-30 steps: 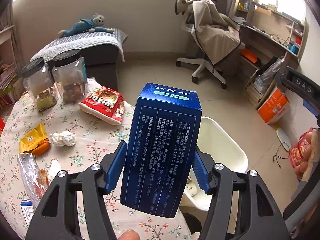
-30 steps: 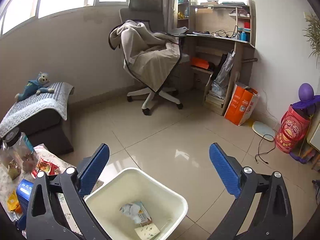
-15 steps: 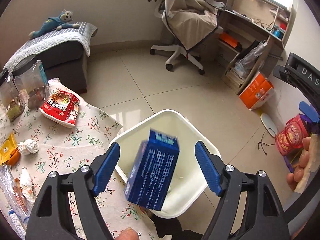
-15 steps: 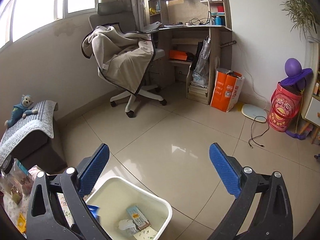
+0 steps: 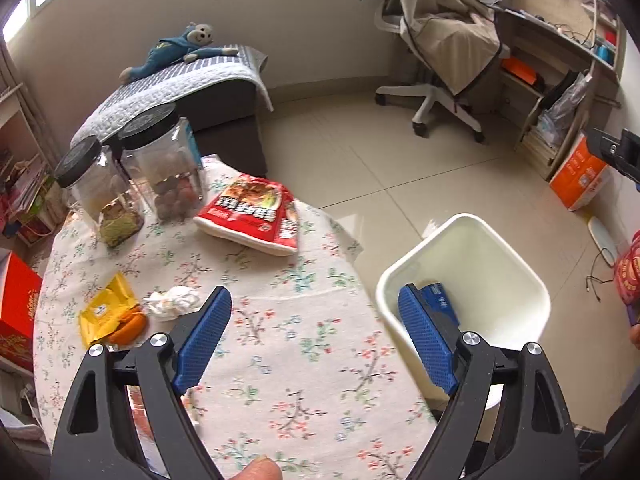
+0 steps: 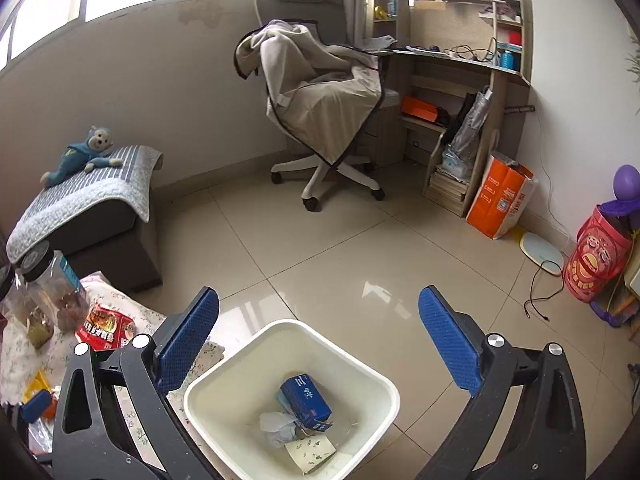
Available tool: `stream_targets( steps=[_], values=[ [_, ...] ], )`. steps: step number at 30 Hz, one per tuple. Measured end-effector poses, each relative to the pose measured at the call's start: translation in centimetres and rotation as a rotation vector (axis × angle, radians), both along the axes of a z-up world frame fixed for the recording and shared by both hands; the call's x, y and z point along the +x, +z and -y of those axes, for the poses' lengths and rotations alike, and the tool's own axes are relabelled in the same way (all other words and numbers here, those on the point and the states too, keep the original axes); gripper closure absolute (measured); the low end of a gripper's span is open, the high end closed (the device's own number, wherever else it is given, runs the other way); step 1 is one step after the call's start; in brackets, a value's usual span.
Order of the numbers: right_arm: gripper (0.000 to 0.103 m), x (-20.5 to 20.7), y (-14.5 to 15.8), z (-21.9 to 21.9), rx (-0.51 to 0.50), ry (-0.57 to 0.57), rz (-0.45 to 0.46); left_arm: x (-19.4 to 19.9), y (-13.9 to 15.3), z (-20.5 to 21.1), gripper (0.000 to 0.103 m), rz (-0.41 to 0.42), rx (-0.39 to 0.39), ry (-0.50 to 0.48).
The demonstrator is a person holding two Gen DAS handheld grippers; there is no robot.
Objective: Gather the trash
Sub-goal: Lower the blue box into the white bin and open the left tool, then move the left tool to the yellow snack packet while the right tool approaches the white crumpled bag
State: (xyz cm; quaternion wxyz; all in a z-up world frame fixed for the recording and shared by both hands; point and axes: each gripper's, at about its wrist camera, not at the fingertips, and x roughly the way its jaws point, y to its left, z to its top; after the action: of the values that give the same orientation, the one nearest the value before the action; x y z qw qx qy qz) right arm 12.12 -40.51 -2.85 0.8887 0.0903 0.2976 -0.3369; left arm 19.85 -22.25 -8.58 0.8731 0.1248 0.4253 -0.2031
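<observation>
Lying in the white bin (image 6: 372, 376) at the bottom centre of the right wrist view, the blue box (image 6: 306, 400), left gripper (image 5: 314, 334) jaws just opened wide and empty over the floral tablecloth (image 5: 280, 344), right gripper (image 6: 318, 340) spread wide, holding nothing, above the bin.

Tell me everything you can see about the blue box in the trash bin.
The blue box is a small rectangular carton, apparently cardboard, deep blue with white print and a paler band on one face. It lies tilted on its side inside the white bin, resting on crumpled paper and beside a pale floral-printed packet. From the left wrist view only one end shows past the bin's rim. Nothing grips it.
</observation>
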Motion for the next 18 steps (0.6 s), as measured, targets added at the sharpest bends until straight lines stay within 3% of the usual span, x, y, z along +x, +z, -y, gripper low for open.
stream_targets(
  steps=[10,14,18],
  values=[
    [0.007,5.2,-1.6,-6.8,-0.045,0.206,-0.135,8.5,-3.3,-10.6,0.02,-0.113,0.27,0.092],
    [0.007,7.1,-2.2,-9.2,-0.058,0.276,-0.171,13.4,-5.3,-16.3,0.02,-0.223,0.285,0.209],
    [0.007,9.2,-3.0,-11.9,-0.059,0.367,-0.205,16.8,-8.1,-20.3,0.02,-0.34,0.282,0.252]
  ],
)
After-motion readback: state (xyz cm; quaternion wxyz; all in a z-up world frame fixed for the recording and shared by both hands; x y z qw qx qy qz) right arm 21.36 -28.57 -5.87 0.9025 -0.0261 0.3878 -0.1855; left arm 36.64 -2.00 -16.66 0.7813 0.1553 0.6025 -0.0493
